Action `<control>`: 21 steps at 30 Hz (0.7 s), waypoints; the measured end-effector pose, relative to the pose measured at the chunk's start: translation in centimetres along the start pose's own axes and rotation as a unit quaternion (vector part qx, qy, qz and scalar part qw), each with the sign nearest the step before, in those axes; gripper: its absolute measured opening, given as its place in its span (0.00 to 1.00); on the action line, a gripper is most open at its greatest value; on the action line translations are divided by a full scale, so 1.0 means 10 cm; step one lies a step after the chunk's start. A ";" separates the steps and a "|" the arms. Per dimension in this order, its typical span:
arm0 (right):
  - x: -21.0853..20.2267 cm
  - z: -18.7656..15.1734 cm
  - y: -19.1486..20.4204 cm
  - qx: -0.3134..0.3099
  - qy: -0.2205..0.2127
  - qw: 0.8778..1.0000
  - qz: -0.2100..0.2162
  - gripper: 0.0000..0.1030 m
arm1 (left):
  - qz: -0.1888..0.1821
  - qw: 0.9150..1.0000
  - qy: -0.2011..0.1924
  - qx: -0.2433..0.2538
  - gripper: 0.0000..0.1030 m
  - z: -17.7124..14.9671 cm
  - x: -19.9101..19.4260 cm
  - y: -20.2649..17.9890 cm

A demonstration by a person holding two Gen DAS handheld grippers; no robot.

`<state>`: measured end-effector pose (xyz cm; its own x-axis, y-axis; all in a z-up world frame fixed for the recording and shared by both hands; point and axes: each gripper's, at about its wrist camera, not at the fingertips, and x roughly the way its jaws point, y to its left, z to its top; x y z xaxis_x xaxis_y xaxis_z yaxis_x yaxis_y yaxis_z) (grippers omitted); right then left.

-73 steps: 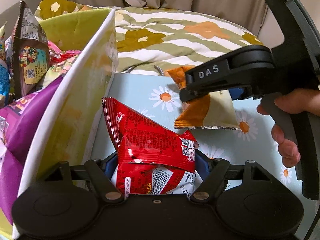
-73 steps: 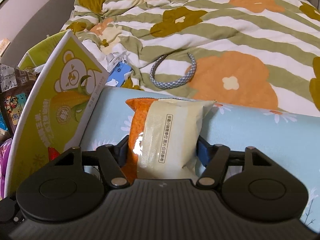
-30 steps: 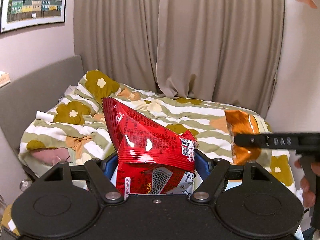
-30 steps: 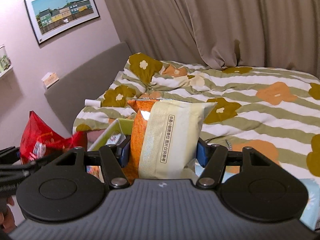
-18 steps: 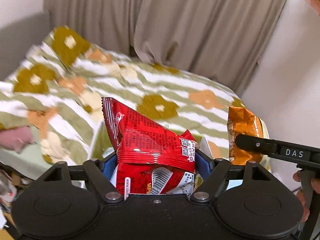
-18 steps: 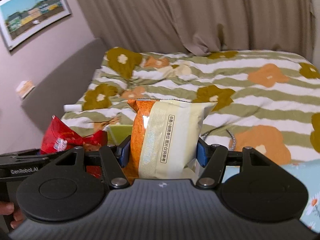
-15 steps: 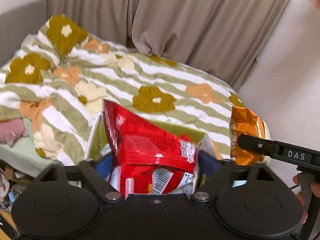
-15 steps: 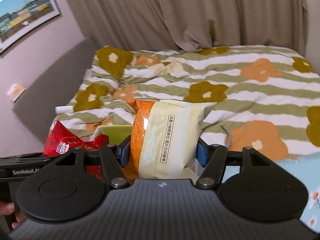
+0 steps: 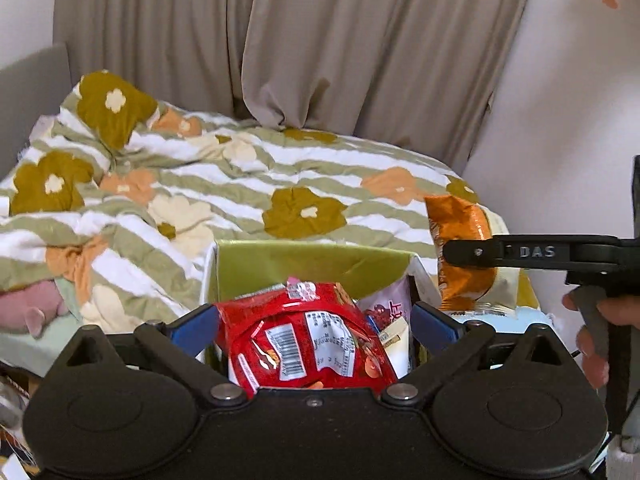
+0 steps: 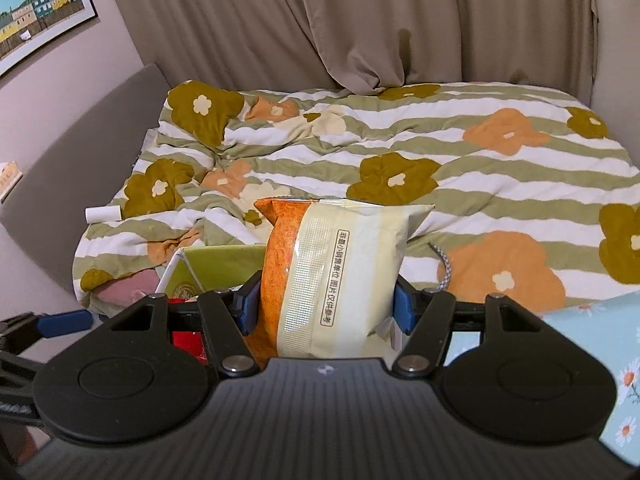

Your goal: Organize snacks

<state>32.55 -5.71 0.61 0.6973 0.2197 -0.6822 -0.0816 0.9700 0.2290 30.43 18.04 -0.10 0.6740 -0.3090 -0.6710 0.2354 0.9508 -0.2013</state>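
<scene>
The left tongs (image 9: 314, 322) have just been opening & are spread wide, pads clear of the red snack bag (image 9: 308, 340), which is seen lying between them on top of other packets in the green-lined box (image 9: 312, 258). The right tongs (image 10: 324, 306) are clamped on an orange & cream snack bag (image 10: 340, 280), held upright just beside the box, w/ the flowered striped bedspread (image 10: 440, 160) & beige curtains (image 10: 360, 20) behind
</scene>
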 end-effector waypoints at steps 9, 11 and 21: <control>0.22 -0.01 -0.08 0.040 -0.006 0.999 0.007 1.00 | -0.004 1.000 0.013 0.010 1.00 -0.05 0.11 0.09; 0.21 -0.03 -0.12 0.049 -0.010 0.999 0.007 1.00 | -0.004 1.000 0.016 0.012 1.00 -0.08 0.13 0.09; -0.23 -0.12 -0.05 0.025 -0.035 0.999 0.014 1.00 | 0.004 1.000 -0.008 0.014 1.00 -0.11 -0.13 -0.12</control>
<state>30.16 -6.57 1.22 0.7430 0.2378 -0.6256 -0.0671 0.9565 0.2839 28.50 17.31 0.27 0.6874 -0.3015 -0.6607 0.2490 0.9525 -0.1756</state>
